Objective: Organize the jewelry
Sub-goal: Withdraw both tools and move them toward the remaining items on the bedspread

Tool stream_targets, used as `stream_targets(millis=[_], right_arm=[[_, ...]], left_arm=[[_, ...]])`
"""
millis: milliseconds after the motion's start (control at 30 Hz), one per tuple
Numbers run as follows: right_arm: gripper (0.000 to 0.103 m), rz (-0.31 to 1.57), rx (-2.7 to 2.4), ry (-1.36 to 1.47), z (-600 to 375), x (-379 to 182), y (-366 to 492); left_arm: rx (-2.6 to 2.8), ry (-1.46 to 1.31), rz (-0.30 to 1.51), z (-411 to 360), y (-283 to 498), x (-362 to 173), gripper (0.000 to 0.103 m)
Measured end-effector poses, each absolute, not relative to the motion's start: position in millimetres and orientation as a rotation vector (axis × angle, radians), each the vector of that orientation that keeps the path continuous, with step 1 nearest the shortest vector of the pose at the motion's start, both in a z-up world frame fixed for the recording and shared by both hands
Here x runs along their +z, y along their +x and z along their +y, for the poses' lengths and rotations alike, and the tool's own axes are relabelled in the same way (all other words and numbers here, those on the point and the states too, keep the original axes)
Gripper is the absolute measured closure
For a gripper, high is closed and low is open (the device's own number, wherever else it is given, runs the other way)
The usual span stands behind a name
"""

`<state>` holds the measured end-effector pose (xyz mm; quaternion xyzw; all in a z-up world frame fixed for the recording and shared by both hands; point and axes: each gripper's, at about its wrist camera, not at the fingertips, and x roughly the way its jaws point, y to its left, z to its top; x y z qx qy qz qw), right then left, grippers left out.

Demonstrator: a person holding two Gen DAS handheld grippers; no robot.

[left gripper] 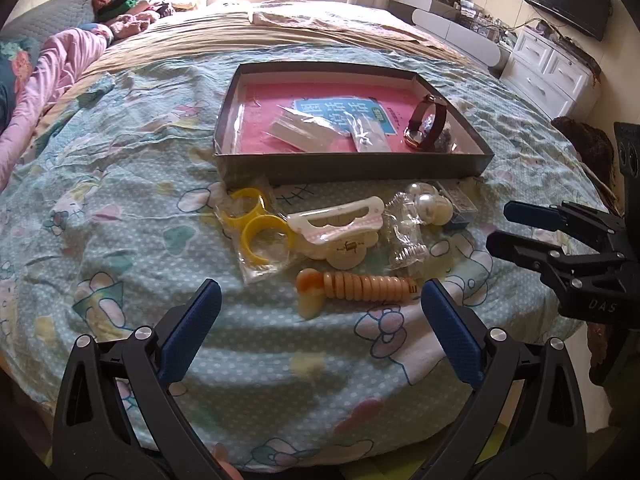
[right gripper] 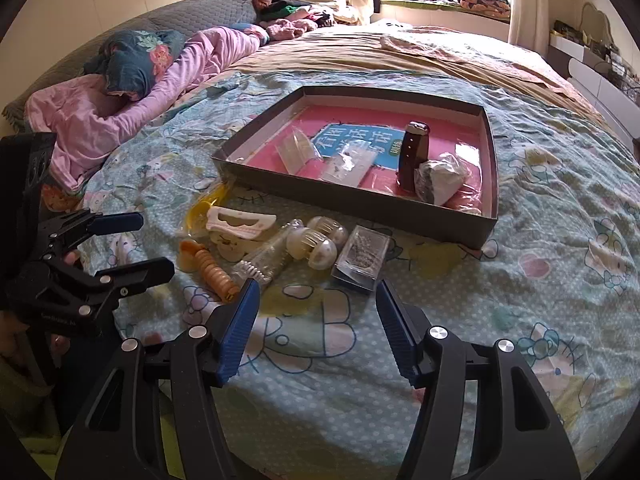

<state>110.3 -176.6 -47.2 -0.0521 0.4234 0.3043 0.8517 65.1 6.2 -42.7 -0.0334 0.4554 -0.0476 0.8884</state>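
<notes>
A row of small jewelry pieces is laid out on the patterned bedspread (left gripper: 120, 208) just in front of a shallow dark tray (left gripper: 352, 168). From left to right in the left wrist view are seen two yellow open rings in a clear bag (left gripper: 260, 228), a white hair clip (left gripper: 340, 216) resting on a cream flower-shaped piece, an orange ribbed clip (left gripper: 360, 286), a clear packet with metal coils (left gripper: 406, 236), pearl-like round clips (left gripper: 430, 206) and a small clear box (right gripper: 362, 258).

Inside the tray, a pink sheet with a blue label is laid; large white Chinese characters are printed on it, too partly covered to be read in full. On it lie clear packets (left gripper: 304, 130) and a dark-strapped watch (left gripper: 426, 122), the watch standing on edge at the right.

The left gripper (left gripper: 320, 300) is held open above the orange clip, nothing between its blue pads. The right gripper (right gripper: 316, 296) is likewise unclenched and empty, near the clear box. The letters "DAS" are seen on the right gripper's body.
</notes>
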Motion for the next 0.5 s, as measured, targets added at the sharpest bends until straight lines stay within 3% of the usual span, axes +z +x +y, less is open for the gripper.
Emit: stream_targets(millis=[367,500], right_arm=[[0.063,0.943,0.591,-0.083,-185,-67,128],[0.063,0.950,0.592,-0.071,-183,-72,133]], left_arm=[[-0.148,-0.037,0.976,-13,72,-60,0.010],[-0.149,-0.050,0.983,-14,76,-64,0.010]])
